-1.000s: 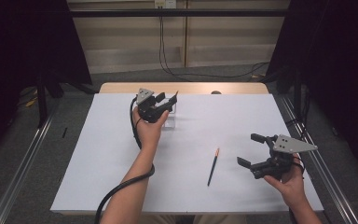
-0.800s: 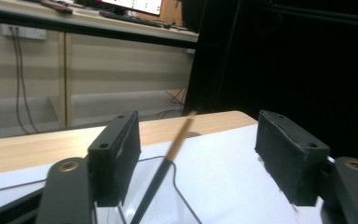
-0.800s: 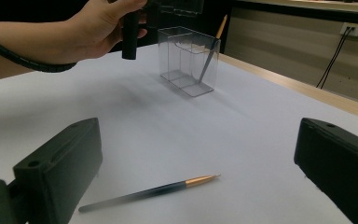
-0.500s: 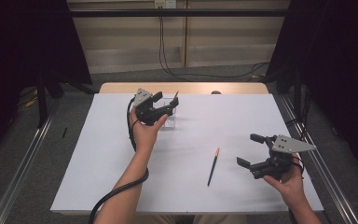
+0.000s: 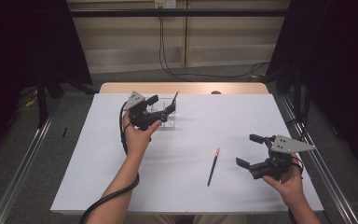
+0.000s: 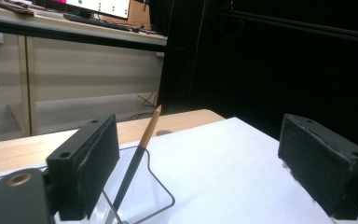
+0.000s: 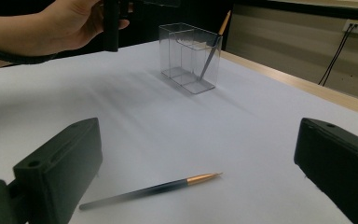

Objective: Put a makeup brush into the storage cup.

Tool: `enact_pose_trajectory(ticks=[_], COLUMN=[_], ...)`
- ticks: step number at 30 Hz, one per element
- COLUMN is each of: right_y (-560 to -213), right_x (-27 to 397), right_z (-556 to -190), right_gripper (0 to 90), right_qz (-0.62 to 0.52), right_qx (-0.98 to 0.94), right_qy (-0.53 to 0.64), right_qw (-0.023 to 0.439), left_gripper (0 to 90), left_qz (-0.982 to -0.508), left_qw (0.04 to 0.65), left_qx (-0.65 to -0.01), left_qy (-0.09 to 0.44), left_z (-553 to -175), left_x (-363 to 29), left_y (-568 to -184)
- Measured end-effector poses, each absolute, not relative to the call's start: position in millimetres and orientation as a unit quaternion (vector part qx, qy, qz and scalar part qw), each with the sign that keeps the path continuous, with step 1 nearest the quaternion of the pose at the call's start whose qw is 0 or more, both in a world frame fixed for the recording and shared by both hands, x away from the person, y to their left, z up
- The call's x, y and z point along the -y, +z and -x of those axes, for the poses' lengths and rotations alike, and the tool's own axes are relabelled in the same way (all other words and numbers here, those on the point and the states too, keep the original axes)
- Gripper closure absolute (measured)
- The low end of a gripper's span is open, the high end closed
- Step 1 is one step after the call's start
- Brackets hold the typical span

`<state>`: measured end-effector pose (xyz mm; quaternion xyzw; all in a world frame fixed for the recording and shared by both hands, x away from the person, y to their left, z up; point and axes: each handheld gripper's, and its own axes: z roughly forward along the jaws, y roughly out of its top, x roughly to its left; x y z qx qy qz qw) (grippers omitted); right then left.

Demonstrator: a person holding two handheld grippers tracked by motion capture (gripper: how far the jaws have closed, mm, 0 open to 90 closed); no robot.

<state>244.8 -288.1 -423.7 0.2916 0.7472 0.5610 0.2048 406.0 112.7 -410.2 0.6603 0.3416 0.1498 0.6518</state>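
A clear plastic box stands on the white table at the back left, and a dark pencil with an orange end leans inside it. My left gripper hovers just left of the box. Its jaws have just been opening and stand open, gripping nothing. In the left gripper view the leaning pencil rises beside the left pad, untouched. A second pencil lies flat on the table. My right gripper is open just right of it, and the right gripper view shows that pencil ahead of its jaws.
White paper covers the wooden table, whose bare back edge shows behind the box. Metal rails run along both sides. The left gripper's black cable trails along the forearm. The box and the left hand appear in the right gripper view.
The left gripper opened and drew back to the left, away from the pencil's top. The pencil stays leaning in the box. The right gripper kept still.
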Motion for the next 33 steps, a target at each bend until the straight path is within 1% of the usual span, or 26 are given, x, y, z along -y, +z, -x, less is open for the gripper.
enact_pose_trajectory(ticks=[4,6,17,22,29,33], right_y=[-423.7,-423.8,-424.0,-424.6,-425.4,-425.8], right_x=[287.9,288.1,287.8,288.0,289.3,289.0], right_z=[-244.5,-244.3,-243.5,-242.8,-241.5,-240.9], right_gripper=[0.5,0.4,0.5,0.4,0.5,0.4], right_qz=[-0.293,-0.293,-0.292,-0.294,-0.296,-0.297], right_qx=[-0.747,-0.747,-0.748,-0.748,-0.75,-0.75], right_qy=[0.561,0.561,0.559,0.558,0.554,0.553], right_qw=[0.205,0.205,0.205,0.206,0.208,0.207], left_gripper=[9.3,7.2,0.2,0.3,0.2,0.6], left_qz=[-0.666,-0.677,-0.672,-0.685,-0.683,-0.69], left_qw=[0.651,0.647,0.668,0.657,0.661,0.656], left_qx=[-0.333,-0.319,-0.292,-0.283,-0.281,-0.277], left_qy=[0.148,0.148,0.129,0.136,0.129,0.13], left_z=[-402.9,-399.8,-386.4,-381.0,-370.6,-365.1], left_x=[-116.5,-119.4,-132.5,-140.2,-155.5,-162.1], left_y=[-410.8,-411.8,-410.8,-412.8,-417.5,-417.8])
